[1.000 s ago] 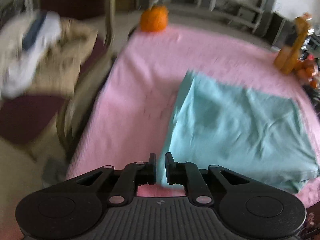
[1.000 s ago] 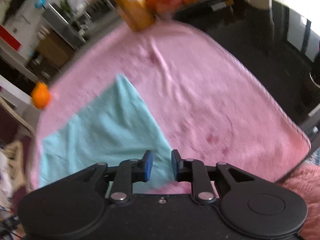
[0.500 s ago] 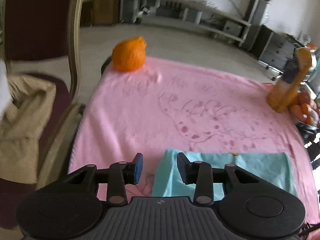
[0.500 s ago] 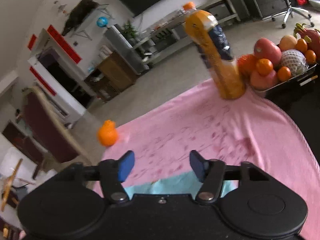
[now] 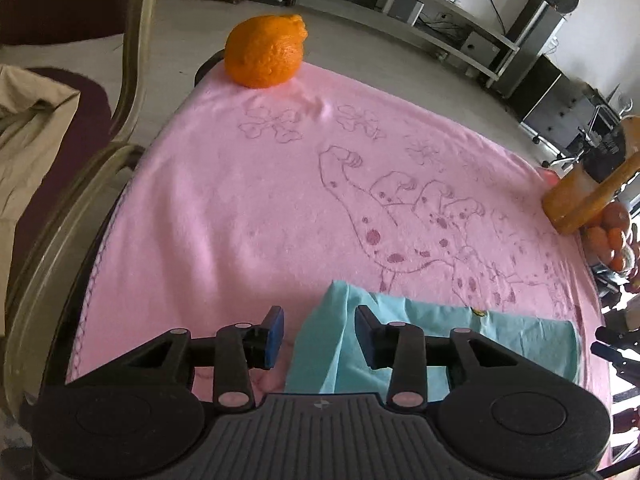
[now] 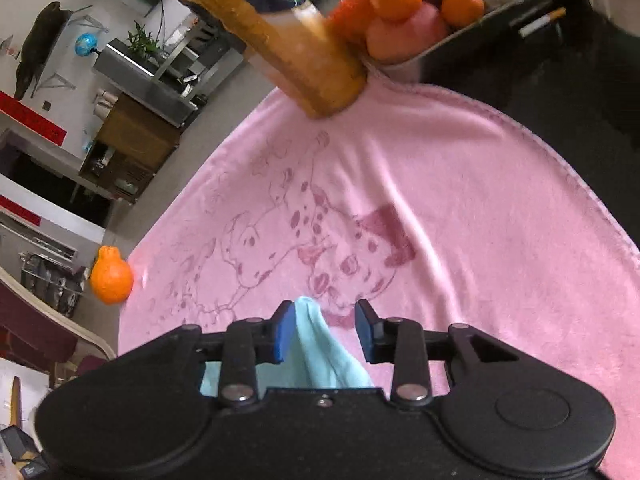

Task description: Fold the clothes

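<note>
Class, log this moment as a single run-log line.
left tongs: opening, teal garment corner between | right tongs: closing, garment corner between | garment on pink blanket

My two handheld grippers: matte black bodies, blue-faced pads.

I see the left gripper with a ribbed grey-black housing bearing a small centre mark, two round side bosses, and pale pinkish rivets on its linkage arms. My right gripper has a smooth black housing, silver rivets and one centre screw.
</note>
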Action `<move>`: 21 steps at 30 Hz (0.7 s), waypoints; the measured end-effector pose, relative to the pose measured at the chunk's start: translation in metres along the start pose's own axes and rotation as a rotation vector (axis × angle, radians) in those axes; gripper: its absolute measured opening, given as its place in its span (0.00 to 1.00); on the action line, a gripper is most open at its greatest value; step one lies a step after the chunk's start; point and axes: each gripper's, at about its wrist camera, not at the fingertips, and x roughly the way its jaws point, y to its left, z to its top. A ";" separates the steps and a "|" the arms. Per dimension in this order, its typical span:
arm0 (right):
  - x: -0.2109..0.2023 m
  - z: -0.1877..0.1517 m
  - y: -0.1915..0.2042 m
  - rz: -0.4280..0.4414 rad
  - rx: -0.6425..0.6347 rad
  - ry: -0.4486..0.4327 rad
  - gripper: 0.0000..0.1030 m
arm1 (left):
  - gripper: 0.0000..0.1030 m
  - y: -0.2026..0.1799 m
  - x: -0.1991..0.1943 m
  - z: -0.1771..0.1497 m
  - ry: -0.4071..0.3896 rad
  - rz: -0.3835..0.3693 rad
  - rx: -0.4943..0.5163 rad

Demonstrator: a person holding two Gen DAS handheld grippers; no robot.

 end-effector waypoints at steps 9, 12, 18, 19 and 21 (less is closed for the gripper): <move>-0.004 0.003 -0.004 -0.014 -0.001 -0.014 0.32 | 0.33 -0.035 -0.014 -0.013 -0.043 0.053 0.209; 0.001 0.002 -0.003 -0.008 -0.007 0.011 0.33 | 0.25 -0.046 -0.002 -0.018 -0.048 0.113 0.295; 0.011 -0.002 0.005 -0.033 -0.054 0.039 0.33 | 0.26 -0.055 0.014 -0.026 -0.053 0.223 0.442; 0.013 -0.001 0.005 -0.037 -0.055 0.041 0.33 | 0.26 -0.056 0.018 -0.027 -0.048 0.228 0.459; 0.016 0.000 0.005 -0.044 -0.056 0.045 0.33 | 0.24 -0.060 0.020 -0.029 -0.051 0.237 0.493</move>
